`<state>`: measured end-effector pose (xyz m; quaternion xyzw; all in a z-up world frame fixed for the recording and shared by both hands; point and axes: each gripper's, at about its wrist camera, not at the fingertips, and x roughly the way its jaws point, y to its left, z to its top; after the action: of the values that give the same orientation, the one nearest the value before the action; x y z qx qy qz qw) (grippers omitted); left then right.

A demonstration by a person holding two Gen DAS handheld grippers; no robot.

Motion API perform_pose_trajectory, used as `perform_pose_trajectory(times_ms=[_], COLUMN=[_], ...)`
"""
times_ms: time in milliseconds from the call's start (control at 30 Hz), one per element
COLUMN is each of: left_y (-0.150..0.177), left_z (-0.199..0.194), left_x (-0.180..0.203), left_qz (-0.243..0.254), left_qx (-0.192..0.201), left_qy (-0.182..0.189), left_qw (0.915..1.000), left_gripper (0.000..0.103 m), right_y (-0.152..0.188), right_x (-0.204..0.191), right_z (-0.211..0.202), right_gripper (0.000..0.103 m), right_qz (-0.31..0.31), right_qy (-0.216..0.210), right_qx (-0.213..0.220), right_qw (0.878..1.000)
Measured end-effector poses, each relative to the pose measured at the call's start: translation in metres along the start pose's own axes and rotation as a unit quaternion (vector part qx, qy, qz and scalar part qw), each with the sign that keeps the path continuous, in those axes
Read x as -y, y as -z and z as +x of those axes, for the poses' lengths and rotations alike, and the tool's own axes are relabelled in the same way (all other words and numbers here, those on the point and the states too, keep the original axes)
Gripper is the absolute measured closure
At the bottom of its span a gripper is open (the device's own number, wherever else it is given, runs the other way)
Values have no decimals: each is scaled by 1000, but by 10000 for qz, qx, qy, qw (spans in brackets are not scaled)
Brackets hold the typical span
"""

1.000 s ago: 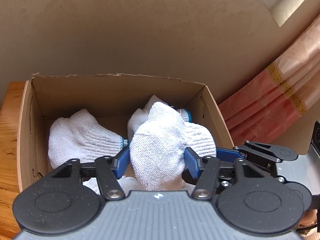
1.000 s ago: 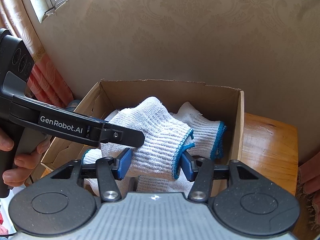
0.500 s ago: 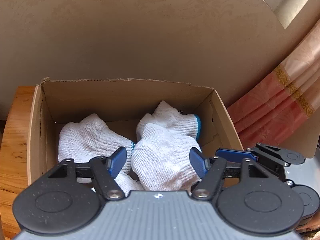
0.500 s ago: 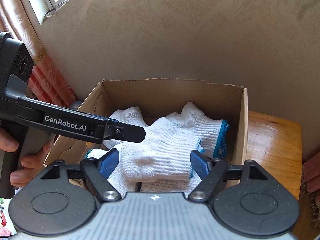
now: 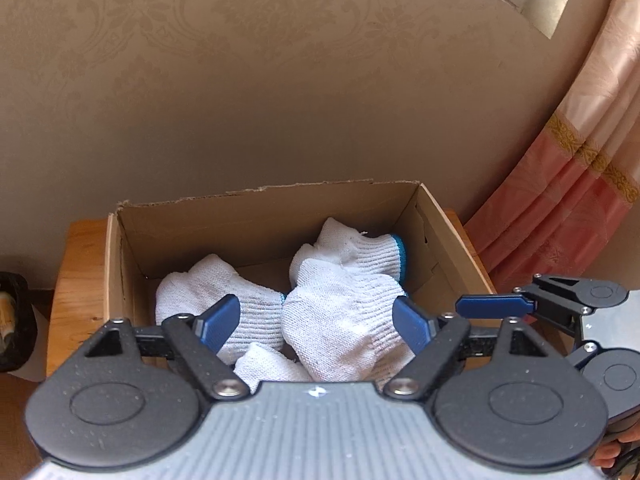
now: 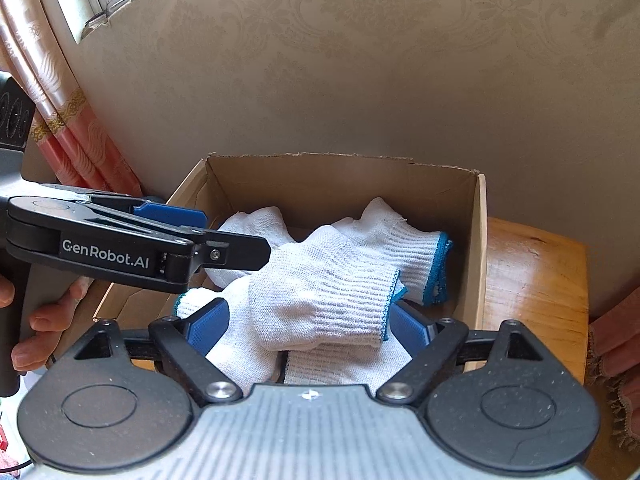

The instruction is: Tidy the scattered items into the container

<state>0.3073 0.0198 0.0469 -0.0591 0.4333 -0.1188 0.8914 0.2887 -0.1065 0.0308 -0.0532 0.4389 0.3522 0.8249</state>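
Our left tool and right tool have just been opening; both gape with the top glove between their pads, unpinched, lying on other gloves in the box. We lift straight out, avoiding snagging the knit.

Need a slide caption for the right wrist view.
Right hand-held gripper open above white knit gloves piled in a cardboard box.

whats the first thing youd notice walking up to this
A heap of white knit gloves with blue cuffs fills the open cardboard box, which sits on a wooden table against the wall. Both the left gripper and right gripper hang open just over the pile.
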Motion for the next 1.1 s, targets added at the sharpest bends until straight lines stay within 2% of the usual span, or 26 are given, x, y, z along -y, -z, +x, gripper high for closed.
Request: perform_pose_trajectory(times_ms=[233,433,600,700,833,967,1100], left_y=[13,30,45,50,57,68,71], left_z=[-34,-60,-80,-92,-105,-117,-126], left_x=[10,18,19,17,15,18,16], left_qz=[444,706,604,560,452,419,189], left_qx=[385,655,953,888,541,526,400], left_qy=[-506,-963,-1308,-1284,-1110,-1058,-740], left_qw=[9970,9907,9850,9861,9913,9921,9963], left_gripper=[10,4,2,2,2,1,1], right_y=[7,16,23,26,31,35,36], right_x=[-14,-24,-34,-40,-49,-57,-65], right_z=[-23,-40,-55,-64,-75,-81,-87], right_gripper=[9,8,7,7,6,5,5], right_qz=[-22,48,20,12,68,130,145], right_qy=[224,421,593,703,843,937,1022], right_qx=[-10,21,30,25,2,-55,-76], right_qw=[9997,9991,9982,9975,9964,9955,9946])
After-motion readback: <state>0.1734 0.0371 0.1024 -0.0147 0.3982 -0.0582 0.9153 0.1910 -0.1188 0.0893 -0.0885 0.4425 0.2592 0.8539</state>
